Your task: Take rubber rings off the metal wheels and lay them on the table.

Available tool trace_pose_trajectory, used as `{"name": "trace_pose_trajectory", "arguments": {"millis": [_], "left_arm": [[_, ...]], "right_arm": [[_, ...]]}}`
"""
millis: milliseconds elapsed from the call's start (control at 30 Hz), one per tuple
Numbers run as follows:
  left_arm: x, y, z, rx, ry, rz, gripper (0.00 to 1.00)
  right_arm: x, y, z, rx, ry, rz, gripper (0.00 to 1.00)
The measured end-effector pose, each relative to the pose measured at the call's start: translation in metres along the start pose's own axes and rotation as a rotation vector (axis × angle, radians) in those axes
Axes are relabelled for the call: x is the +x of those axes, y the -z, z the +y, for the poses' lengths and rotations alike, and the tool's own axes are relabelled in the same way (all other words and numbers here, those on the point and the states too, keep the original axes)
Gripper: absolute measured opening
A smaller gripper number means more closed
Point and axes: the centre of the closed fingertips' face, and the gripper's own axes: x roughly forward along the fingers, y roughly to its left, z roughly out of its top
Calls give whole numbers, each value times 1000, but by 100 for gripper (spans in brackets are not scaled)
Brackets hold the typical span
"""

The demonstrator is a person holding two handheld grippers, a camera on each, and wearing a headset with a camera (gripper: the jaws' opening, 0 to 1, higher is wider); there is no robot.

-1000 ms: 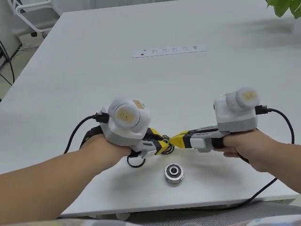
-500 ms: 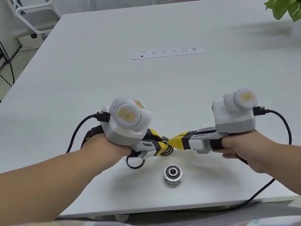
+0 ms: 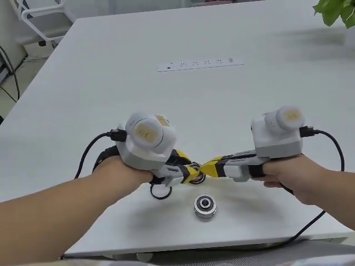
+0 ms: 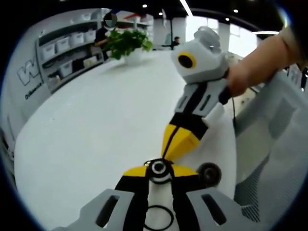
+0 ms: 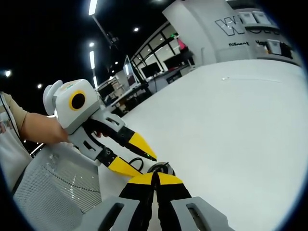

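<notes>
My left gripper (image 3: pixel 188 172) (image 4: pixel 159 172) is shut on a small metal wheel (image 3: pixel 196 174) (image 4: pixel 159 169), held just above the white table (image 3: pixel 183 105). My right gripper (image 3: pixel 206 166) (image 5: pixel 155 178) has its yellow jaws shut, with the tips against that wheel's rim (image 5: pixel 161 168). Whether they pinch its rubber ring is hidden. A loose black rubber ring (image 3: pixel 161 192) (image 4: pixel 159 217) lies on the table under the left gripper. A second metal wheel (image 3: pixel 205 204) (image 4: pixel 209 173) with a dark ring sits near the front edge.
A white power strip (image 3: pixel 199 62) lies at mid-table. A green plant (image 3: pixel 335 11) stands at the far right corner. Black cables (image 3: pixel 91 155) trail from both grippers. The table's front edge (image 3: pixel 211 246) runs close behind the second wheel.
</notes>
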Motion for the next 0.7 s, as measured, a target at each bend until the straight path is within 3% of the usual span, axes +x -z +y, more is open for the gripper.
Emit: {"name": "trace_pose_trajectory", "arguments": {"millis": [300,700], "left_arm": [[-15,1,-3,-11,5,-11,28],[-35,0,-5,-22,4,-34,33]], "right_arm": [[-1,0,1,-9,-3,7,0],[0,1,2,-12,-9,11,0]]}}
